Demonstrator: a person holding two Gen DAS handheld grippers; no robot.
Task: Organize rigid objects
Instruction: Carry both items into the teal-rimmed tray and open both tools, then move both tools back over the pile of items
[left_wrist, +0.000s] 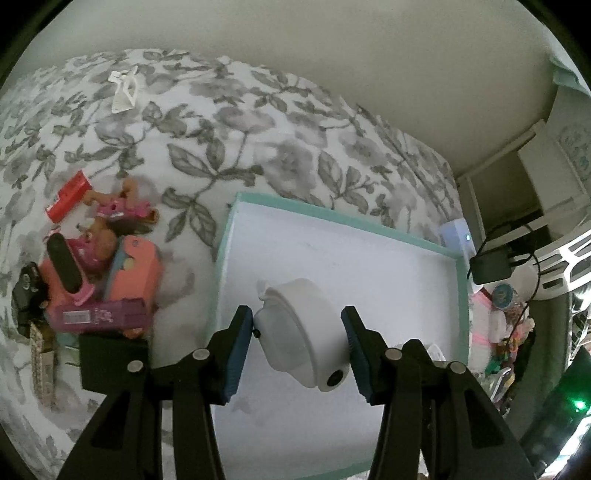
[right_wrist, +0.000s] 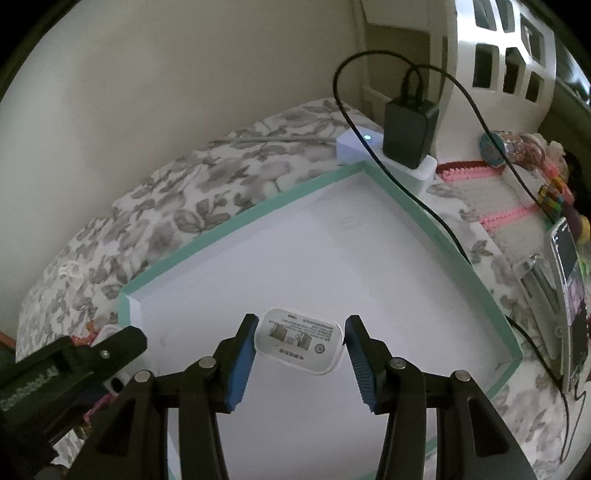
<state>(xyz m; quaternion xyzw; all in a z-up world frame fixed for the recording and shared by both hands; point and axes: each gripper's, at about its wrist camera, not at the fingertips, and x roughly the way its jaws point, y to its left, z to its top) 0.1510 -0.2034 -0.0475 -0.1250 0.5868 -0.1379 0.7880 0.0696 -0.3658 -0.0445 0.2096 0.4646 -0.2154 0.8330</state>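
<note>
Left gripper (left_wrist: 297, 352), right gripper (right_wrist: 301, 363) — black angular fingers, ribbed blue pads (right_wrist: 242, 363), silver pivot screws (left_wrist: 393, 355); white lettering on left gripper's body.

Plain cream wall (right_wrist: 147, 110) is running behind a bed that's wearing a grey floral bedspread (left_wrist: 229, 140). White shelving (left_wrist: 546, 177) is sitting in the corner, 1 white lattice basket (right_wrist: 502, 55) is standing nearby, and the light's looking dim and soft.

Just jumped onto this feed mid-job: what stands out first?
Each gripper holds a white item over the teal-rimmed tray: the left gripper clamps a rounded white camera-like gadget, the right gripper a labelled white charger block. A colourful toy pile waits on the floral bedspread, left of the tray.
</note>
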